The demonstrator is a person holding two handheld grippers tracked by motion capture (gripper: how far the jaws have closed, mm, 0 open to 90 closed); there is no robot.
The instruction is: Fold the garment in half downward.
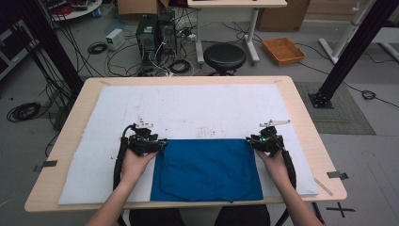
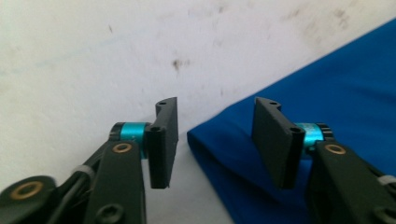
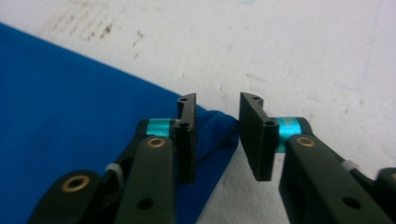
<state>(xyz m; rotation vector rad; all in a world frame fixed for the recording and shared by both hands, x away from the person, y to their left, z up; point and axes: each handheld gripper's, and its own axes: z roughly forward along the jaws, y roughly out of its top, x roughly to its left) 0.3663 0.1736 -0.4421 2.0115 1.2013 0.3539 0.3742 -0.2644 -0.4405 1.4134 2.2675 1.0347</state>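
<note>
Blue cloth (image 1: 207,170), folded, lying flat

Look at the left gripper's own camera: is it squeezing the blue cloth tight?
No, the left gripper has its jaws apart, with the blue cloth's corner lying loose between them.

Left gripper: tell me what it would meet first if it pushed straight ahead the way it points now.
Probably the blue cloth: its corner lies between the open jaws of the left gripper. Beyond that there is just the stained white mat, though depth is hard to judge.
</note>
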